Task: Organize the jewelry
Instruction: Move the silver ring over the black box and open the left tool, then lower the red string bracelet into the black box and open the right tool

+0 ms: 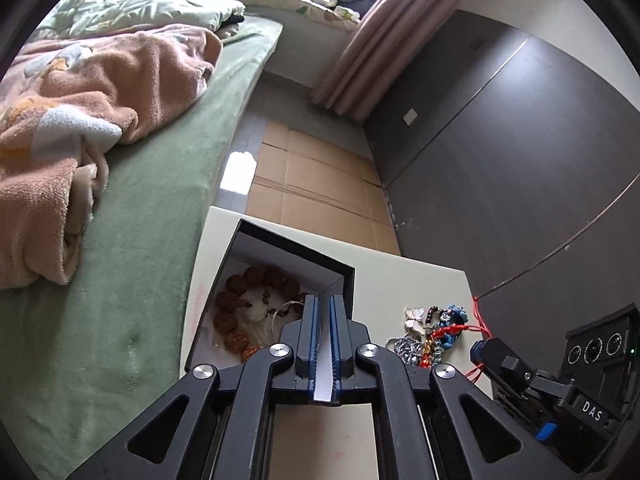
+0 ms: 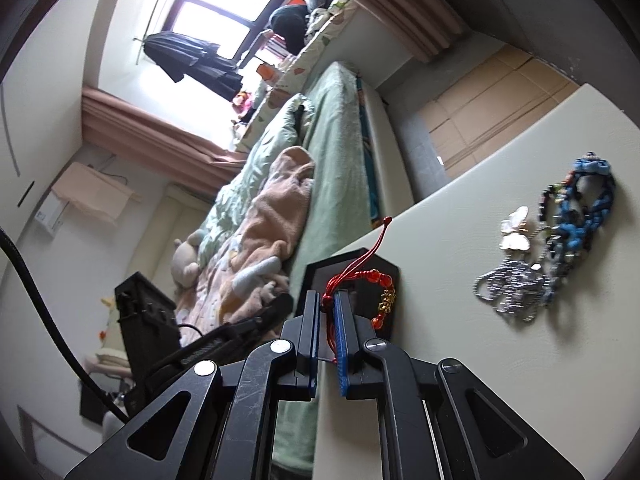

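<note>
A black box with a white inside stands on the cream table; a brown bead bracelet lies in it. My left gripper hangs over the box's right side, a slim gap between its blue pads, nothing in it. To its right lies a pile: a pale butterfly piece, a silver chain and a blue bead bracelet. My right gripper is shut on the cord of a red bead bracelet with a gold charm, in front of the box.
A bed with a green sheet and a pink blanket runs along the table's left. Flattened cardboard covers the floor beyond. A dark wardrobe and a pink curtain stand to the right.
</note>
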A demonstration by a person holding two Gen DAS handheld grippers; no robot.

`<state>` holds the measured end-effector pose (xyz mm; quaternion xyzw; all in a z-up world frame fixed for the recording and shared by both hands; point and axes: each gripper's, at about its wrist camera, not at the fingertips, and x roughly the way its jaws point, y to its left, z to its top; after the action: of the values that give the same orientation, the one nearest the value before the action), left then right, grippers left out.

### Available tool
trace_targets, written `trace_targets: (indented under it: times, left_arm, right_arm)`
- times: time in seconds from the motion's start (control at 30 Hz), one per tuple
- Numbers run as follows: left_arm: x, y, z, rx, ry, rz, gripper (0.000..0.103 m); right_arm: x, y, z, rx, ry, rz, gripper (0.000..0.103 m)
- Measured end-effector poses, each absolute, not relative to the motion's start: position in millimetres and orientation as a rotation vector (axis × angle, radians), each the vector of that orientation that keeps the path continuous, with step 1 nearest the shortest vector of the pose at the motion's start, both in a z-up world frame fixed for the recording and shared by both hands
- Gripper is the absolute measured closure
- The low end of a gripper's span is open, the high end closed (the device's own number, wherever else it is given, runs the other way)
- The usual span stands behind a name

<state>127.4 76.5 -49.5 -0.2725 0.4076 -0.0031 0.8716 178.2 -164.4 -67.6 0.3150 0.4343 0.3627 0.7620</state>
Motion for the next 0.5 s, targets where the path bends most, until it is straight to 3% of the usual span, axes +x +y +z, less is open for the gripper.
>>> trace_targets:
  times: [0.13, 0.17, 0.5]
  left_arm:
    - [120, 81, -44, -0.581, 0.82, 0.012, 0.037]
    - [117, 83, -41, -0.584, 0.8, 0.021, 0.031]
    - [106, 107, -33, -0.576, 0.769, 0.114, 0.028]
  right_arm:
    - [178, -152, -66, 0.699, 0.934, 0.822, 0.094]
    - [179, -150, -66, 0.702, 0.933, 0.828, 0.094]
    - [186, -115, -76, 0.718, 0.958, 0.898, 0.094]
